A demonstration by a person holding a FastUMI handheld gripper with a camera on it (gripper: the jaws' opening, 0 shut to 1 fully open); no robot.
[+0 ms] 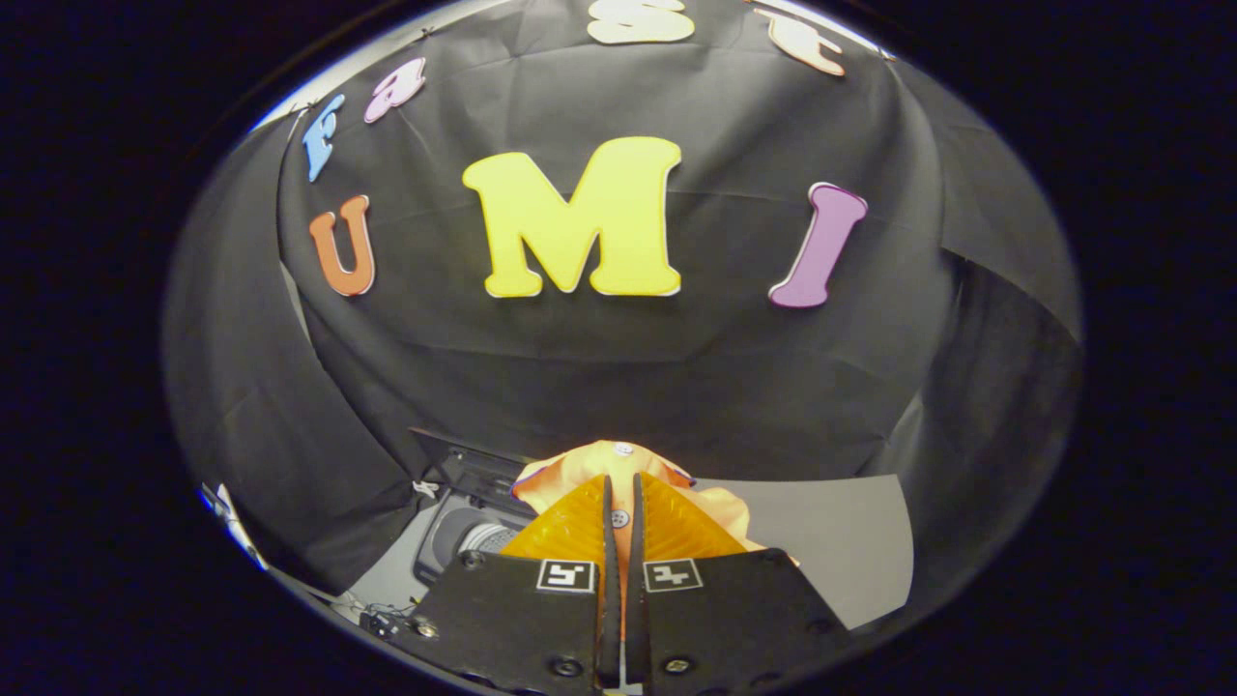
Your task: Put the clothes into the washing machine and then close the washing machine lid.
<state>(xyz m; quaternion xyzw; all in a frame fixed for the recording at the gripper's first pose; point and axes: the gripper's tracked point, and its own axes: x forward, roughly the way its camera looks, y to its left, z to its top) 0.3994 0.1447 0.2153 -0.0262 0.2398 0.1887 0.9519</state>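
Grey table [831, 541], orange garment [618, 462] pinched in tool [623, 517]

The soft orange garment with small white buttons [618, 462] sits pinched between the nearly closed fingers of the gripper [623, 517], whose body carries two black-and-white square markers [618, 575]. To the near left, the grey washing machine with a black open lid [471, 522] shows a pale drum. The tabletop [831, 541] on the right is plain light grey.
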